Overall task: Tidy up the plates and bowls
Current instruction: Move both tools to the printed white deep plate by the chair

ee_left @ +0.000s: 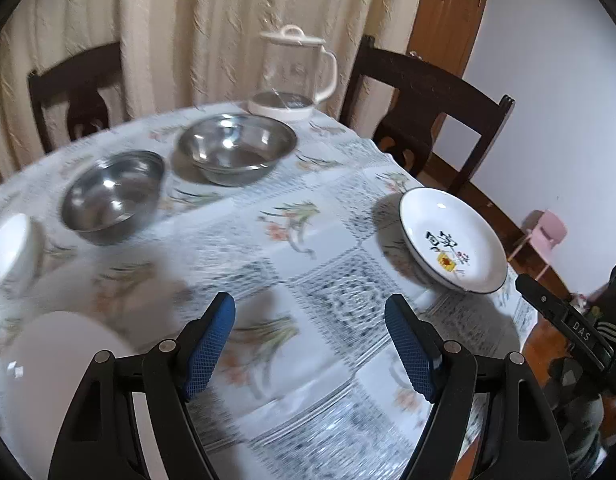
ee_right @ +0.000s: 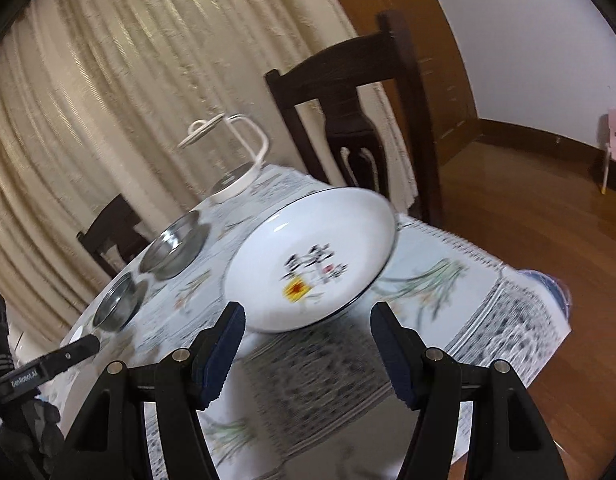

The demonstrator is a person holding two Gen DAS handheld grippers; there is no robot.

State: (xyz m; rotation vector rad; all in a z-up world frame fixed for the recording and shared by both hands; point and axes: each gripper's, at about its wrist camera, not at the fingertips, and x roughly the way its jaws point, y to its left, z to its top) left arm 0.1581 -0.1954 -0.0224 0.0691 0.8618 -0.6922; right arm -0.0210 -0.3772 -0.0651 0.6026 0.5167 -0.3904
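Note:
A white plate (ee_left: 454, 240) with black lettering and a dark rim sits near the table's right edge; in the right wrist view the same plate (ee_right: 312, 268) lies just beyond my right gripper (ee_right: 308, 312), which is open and holds nothing. My left gripper (ee_left: 310, 304) is open over bare tablecloth, empty. Two steel bowls stand at the back left: a smaller steel bowl (ee_left: 112, 196) and a wider steel bowl (ee_left: 236, 148). A white bowl (ee_left: 12, 248) sits at the far left. A blurred white plate (ee_left: 56, 364) lies under the left finger.
A glass kettle (ee_left: 292, 76) with white lid and base stands at the table's far edge. Dark wooden chairs (ee_left: 424, 116) flank it before a cream curtain. The patterned tablecloth (ee_right: 488, 312) hangs over the right edge above a wooden floor. A pink stool (ee_left: 544, 232) stands by the wall.

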